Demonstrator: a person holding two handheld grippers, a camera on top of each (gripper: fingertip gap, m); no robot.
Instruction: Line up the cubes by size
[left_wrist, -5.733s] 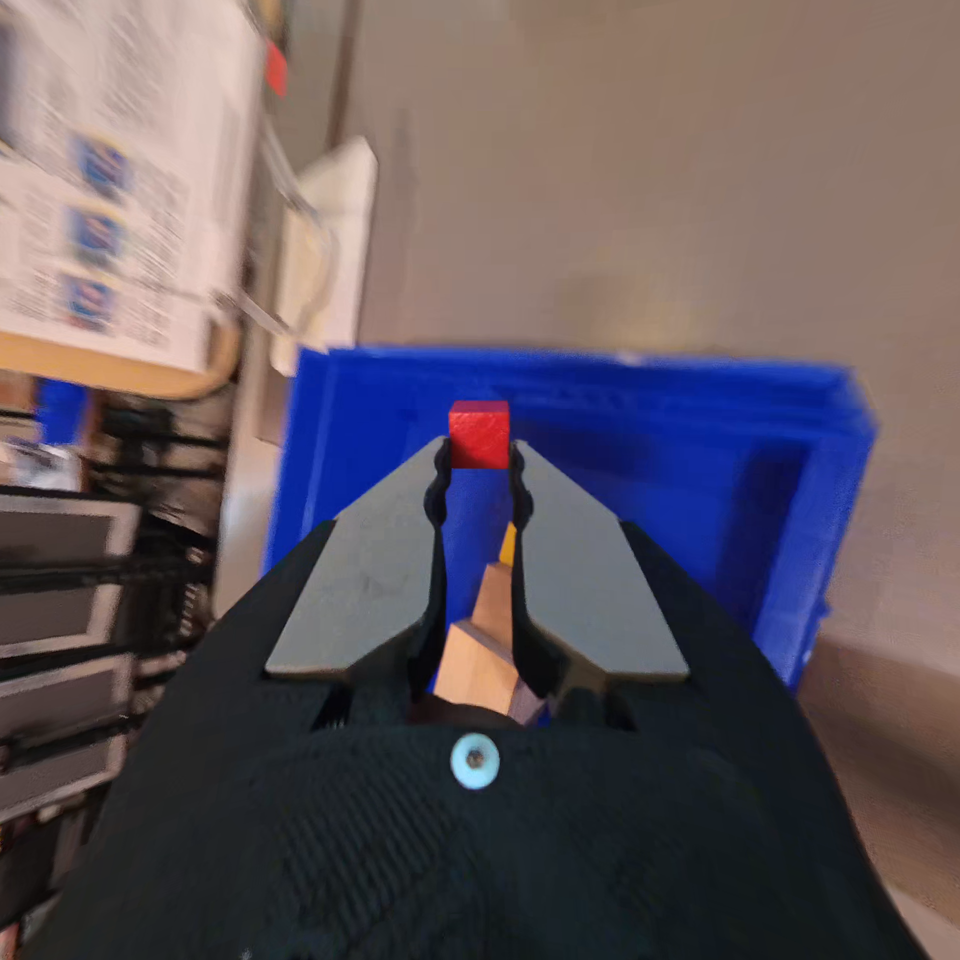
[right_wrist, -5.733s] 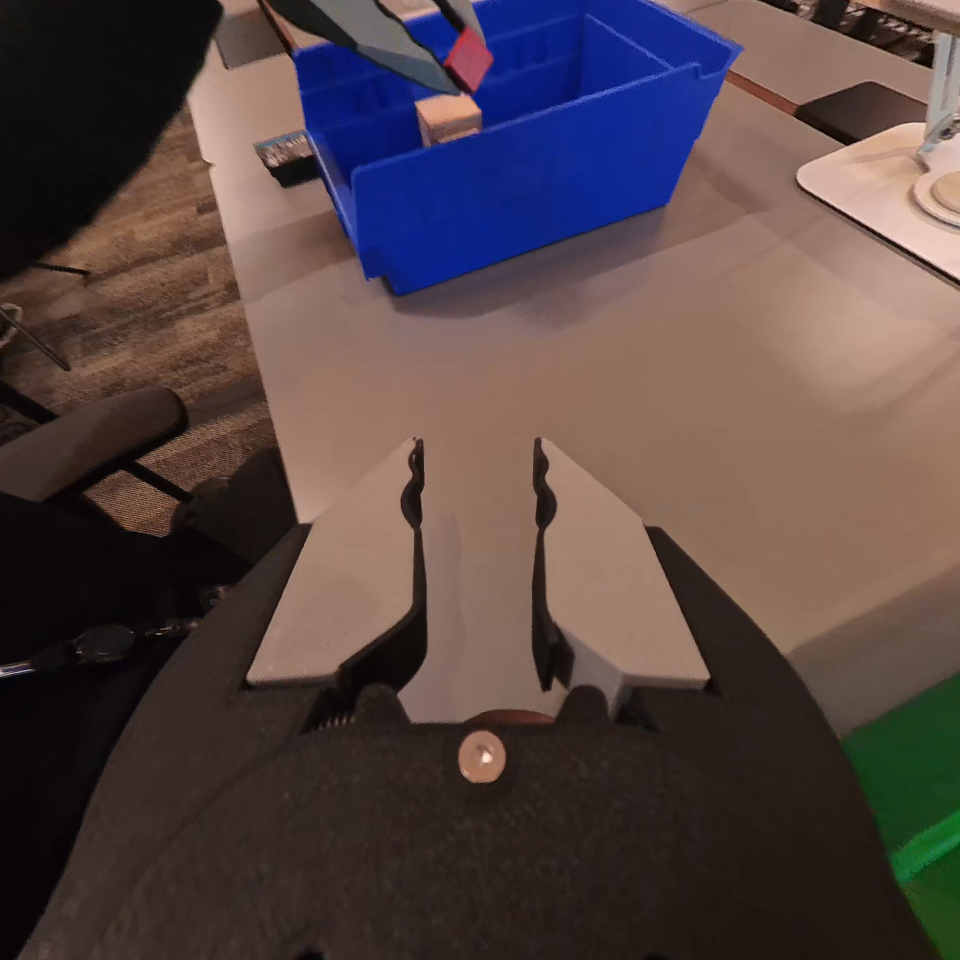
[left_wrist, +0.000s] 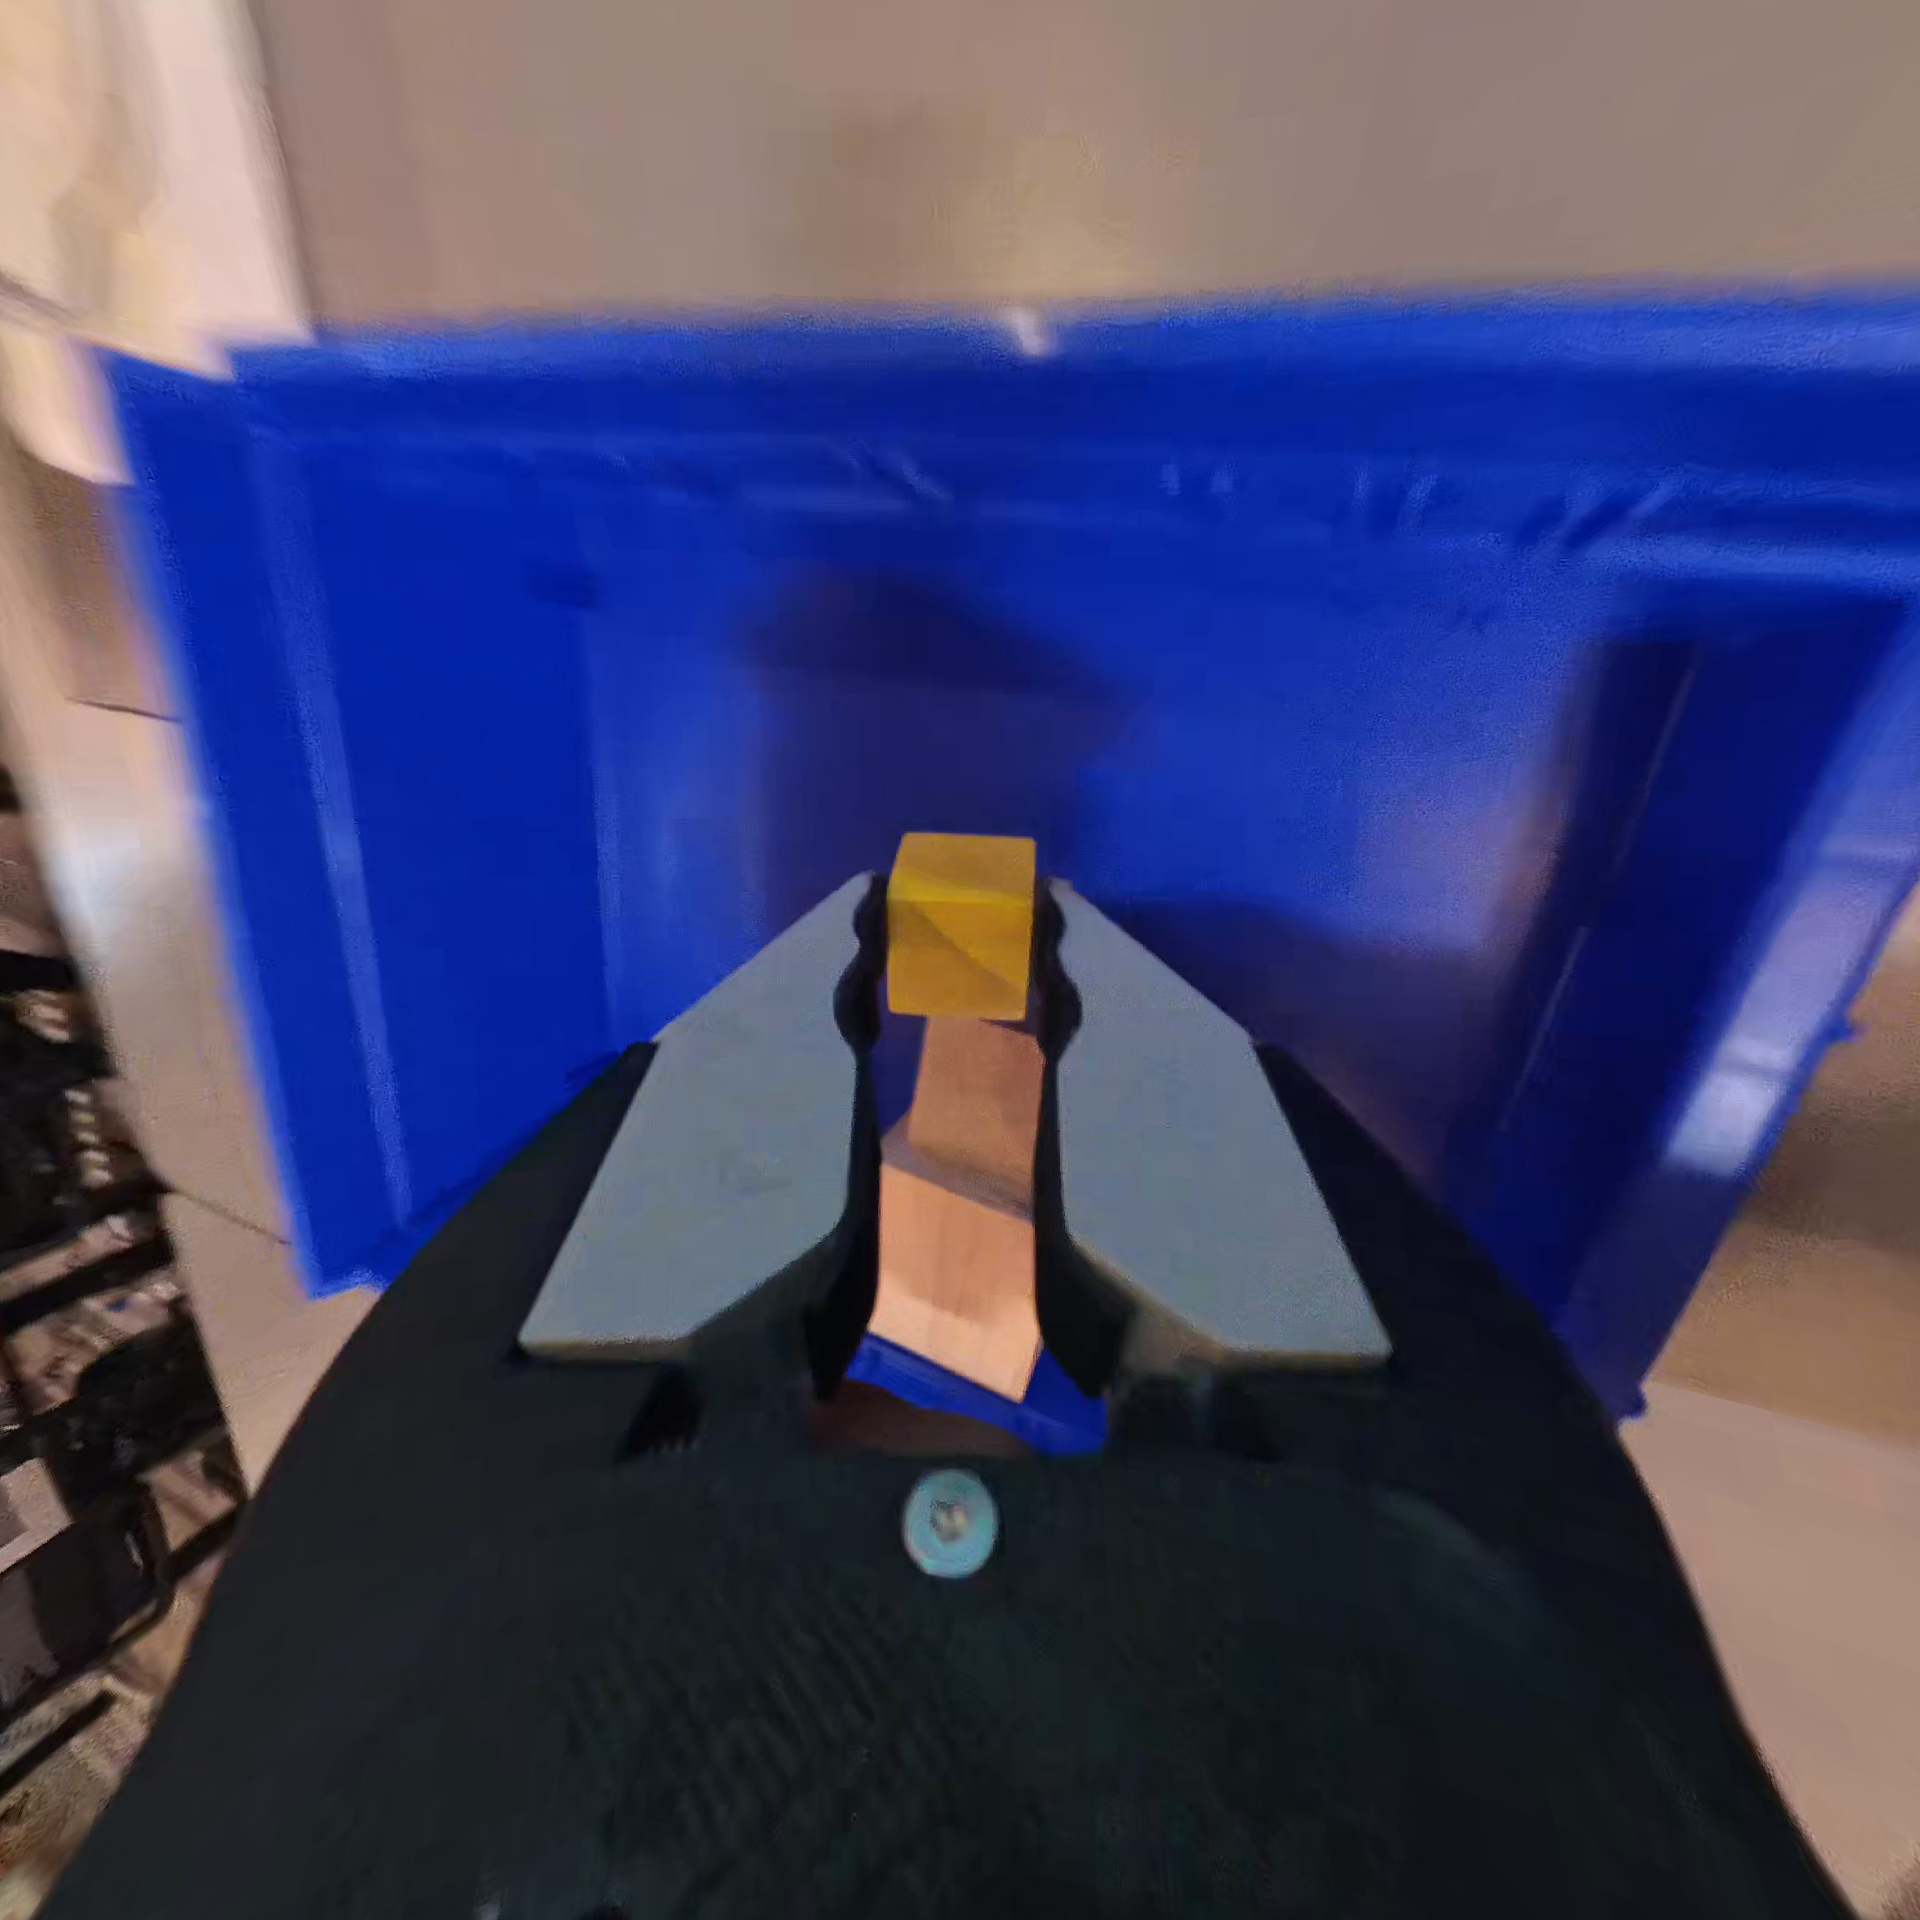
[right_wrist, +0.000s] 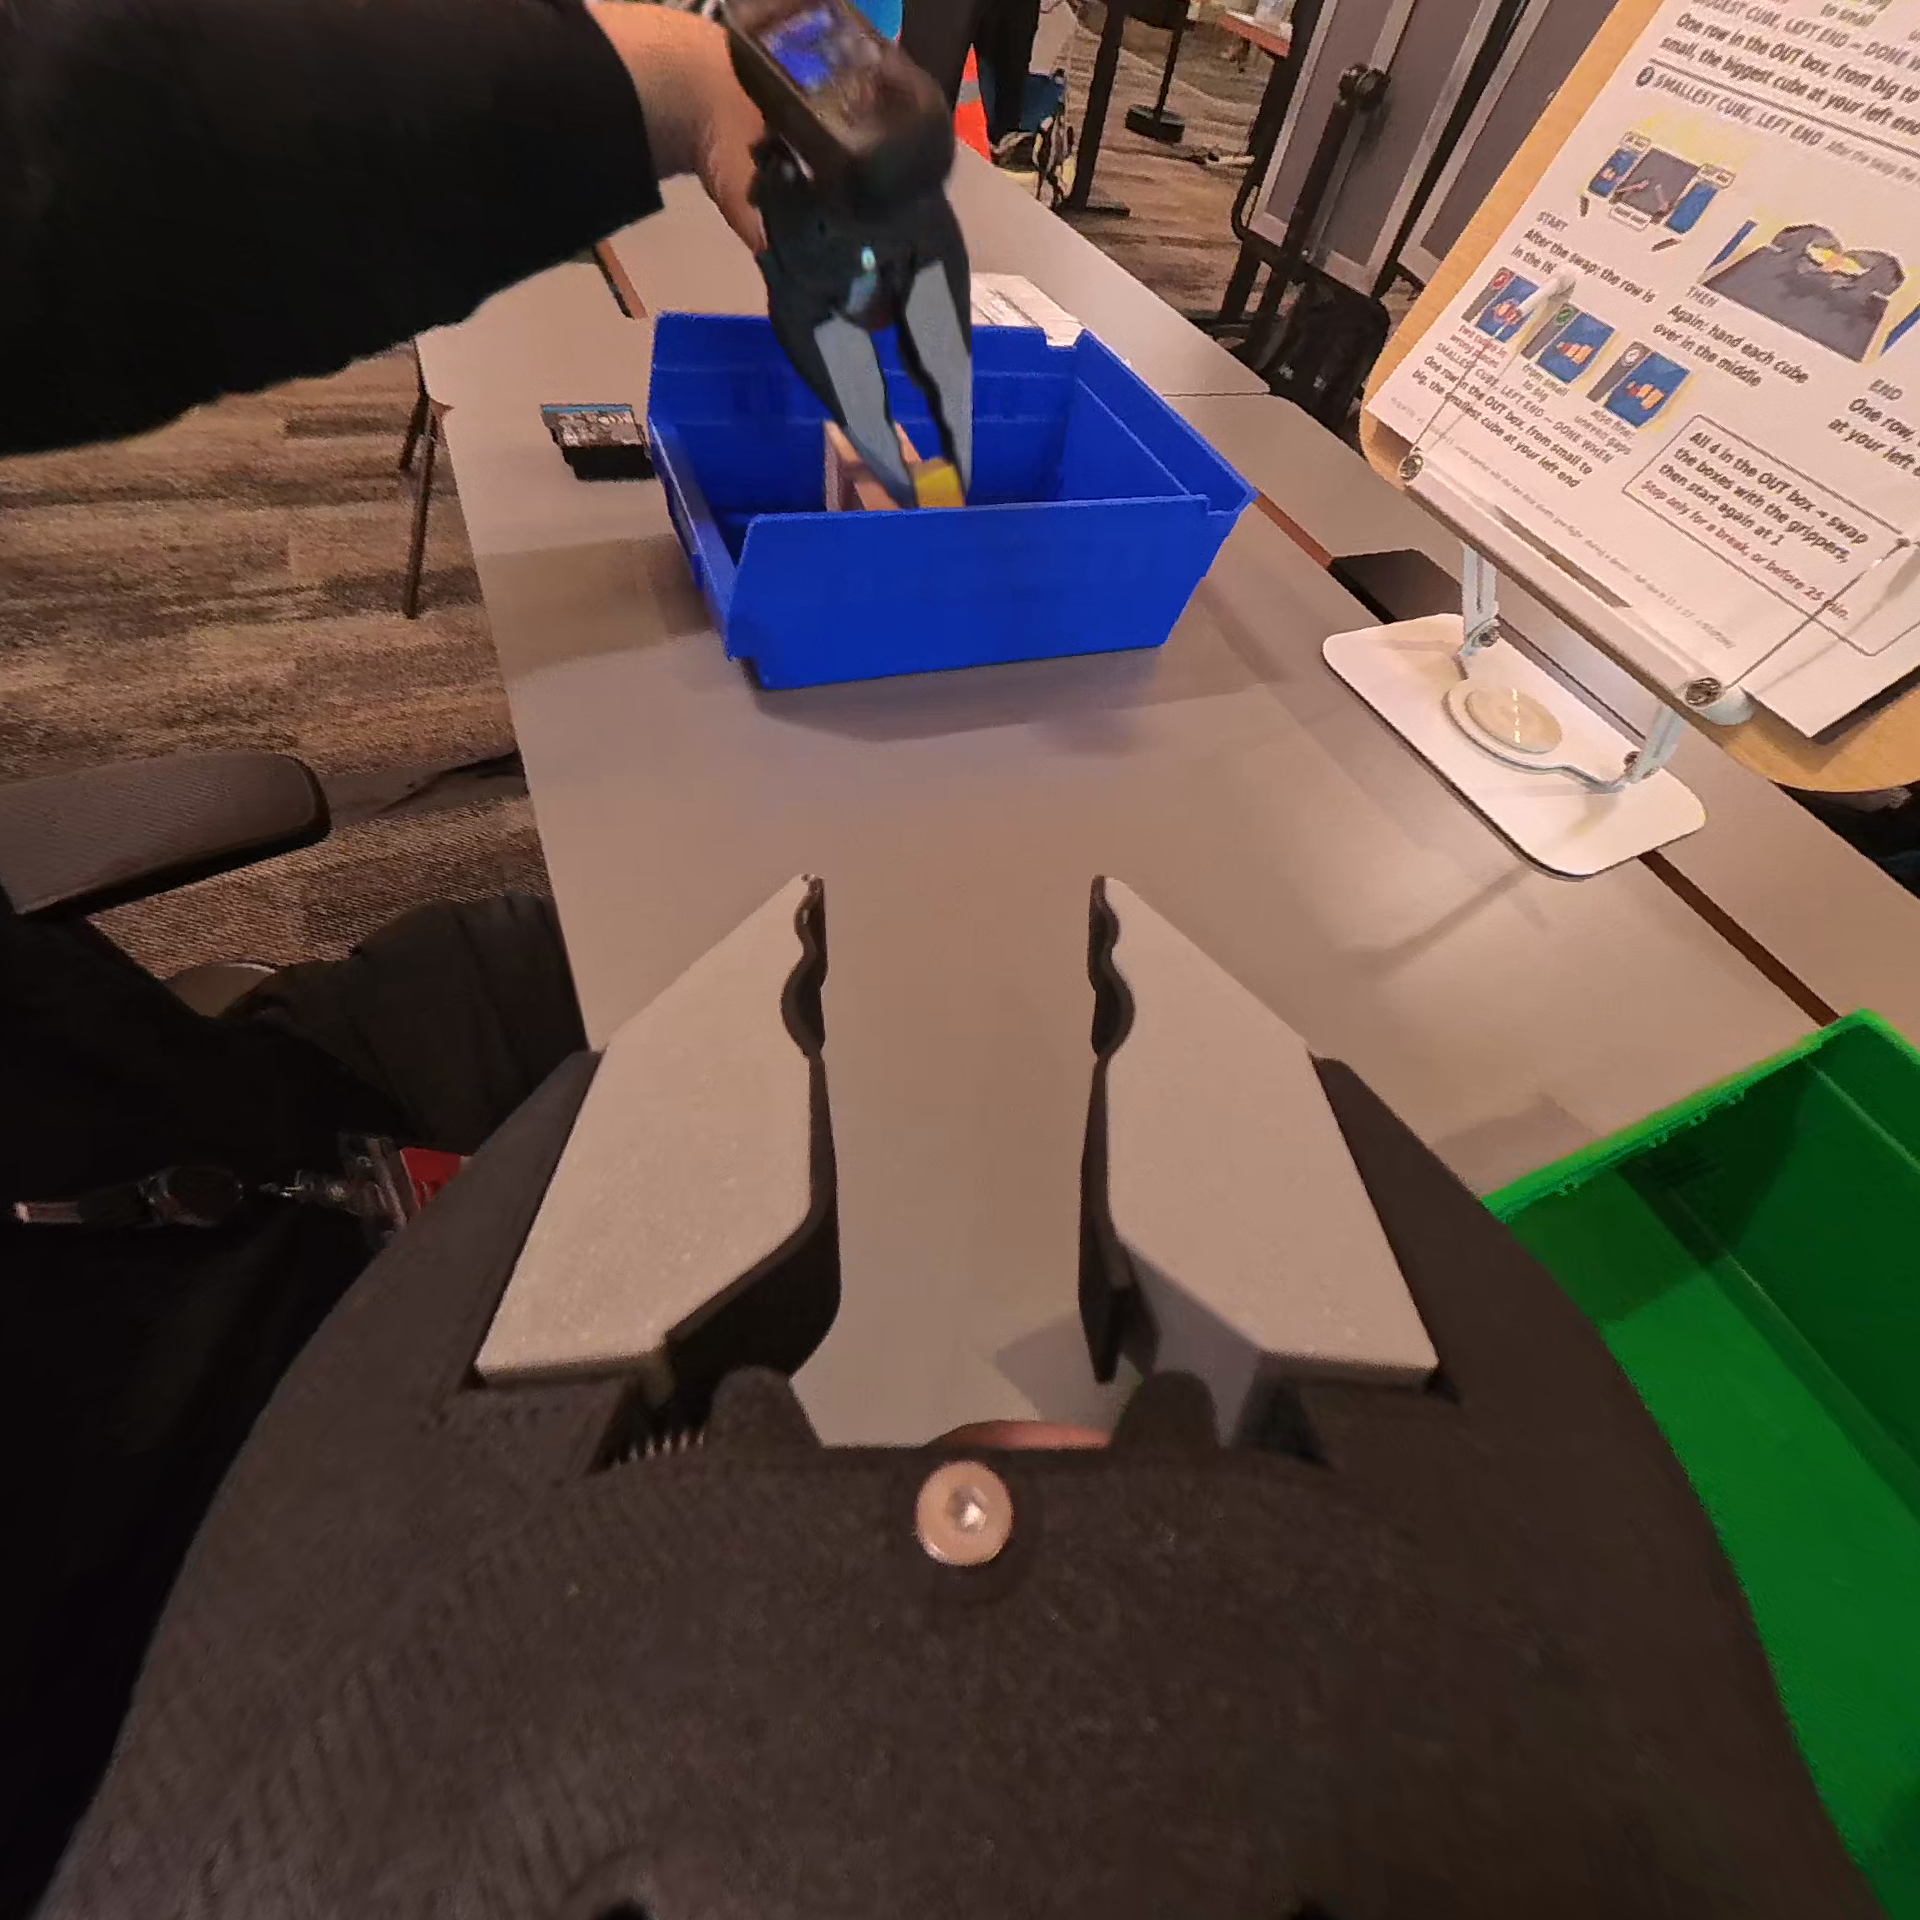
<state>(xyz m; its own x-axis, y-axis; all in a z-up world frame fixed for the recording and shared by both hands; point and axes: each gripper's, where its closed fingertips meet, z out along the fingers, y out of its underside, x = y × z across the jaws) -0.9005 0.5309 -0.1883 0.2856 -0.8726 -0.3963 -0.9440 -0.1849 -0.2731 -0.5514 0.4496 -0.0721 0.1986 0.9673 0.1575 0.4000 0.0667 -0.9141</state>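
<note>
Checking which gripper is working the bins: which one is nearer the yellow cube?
Left. The left gripper is shut on the yellow cube inside the blue bin; the right gripper hovers open over the table, well short of that bin.

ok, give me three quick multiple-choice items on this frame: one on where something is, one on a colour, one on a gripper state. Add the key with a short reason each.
1. Where is the left gripper?
A. over the green bin
B. inside the blue bin
C. resting on the table

2. What colour is the cube between the left gripper's fingers?
A. yellow
B. red
C. white

3. How is the right gripper set?
A. shut on a cube
B. shut on nothing
C. open, holding nothing

Key: 1 B, its fingers reach down inside the blue bin, far from the green bin. 2 A, the yellow cube sits between the fingertips. 3 C, bare table shows through the wide gap between its fingers.
</note>
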